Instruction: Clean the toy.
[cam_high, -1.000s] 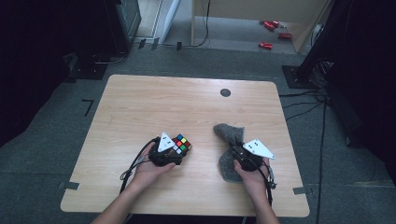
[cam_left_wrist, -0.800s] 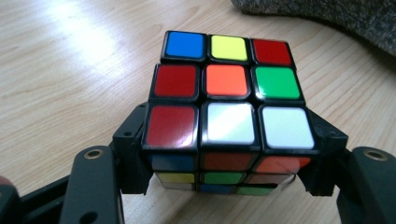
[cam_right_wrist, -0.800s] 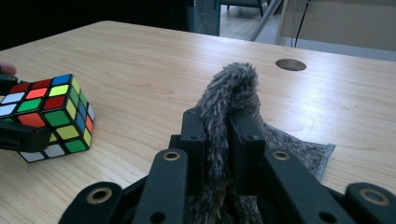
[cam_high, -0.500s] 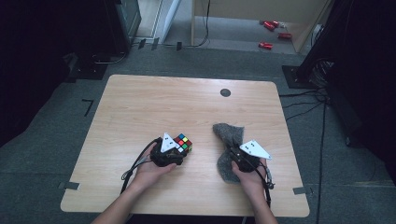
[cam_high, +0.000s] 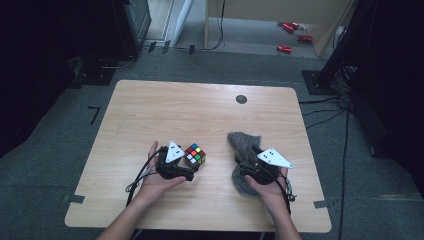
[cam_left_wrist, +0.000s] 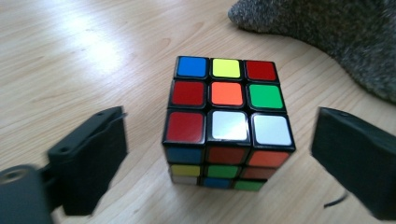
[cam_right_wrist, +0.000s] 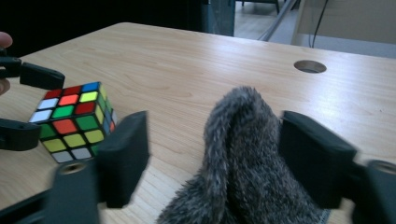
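From above, the left tool (cam_high: 189, 166) lies low on the table (cam_high: 150, 115) with the puzzle cube (cam_high: 195, 155) right at its tip, and the right tool (cam_high: 245, 162) sits over the grey woolly cloth (cam_high: 245, 142), well off to the cube's far side.

Along the left tool (cam_left_wrist: 219, 154), its jaws have just been opening and now stand spread, one on either side of the cube (cam_left_wrist: 226, 116) with a gap at each flank; the cube rests squarely on the wood, untouched. I'd say the letting-go is the step here, so the thing to do well is draw the tool straight back along its own line, keeping both jaws off the cube's sides so it doesn't skid or turn.

Along the right tool (cam_right_wrist: 215, 154), the jaws have likewise just been opening; they are parted with a raised fold of the cloth (cam_right_wrist: 238, 140) between them, the pads seemingly no longer pinching. Lifting straight up should let the fold slump without dragging.
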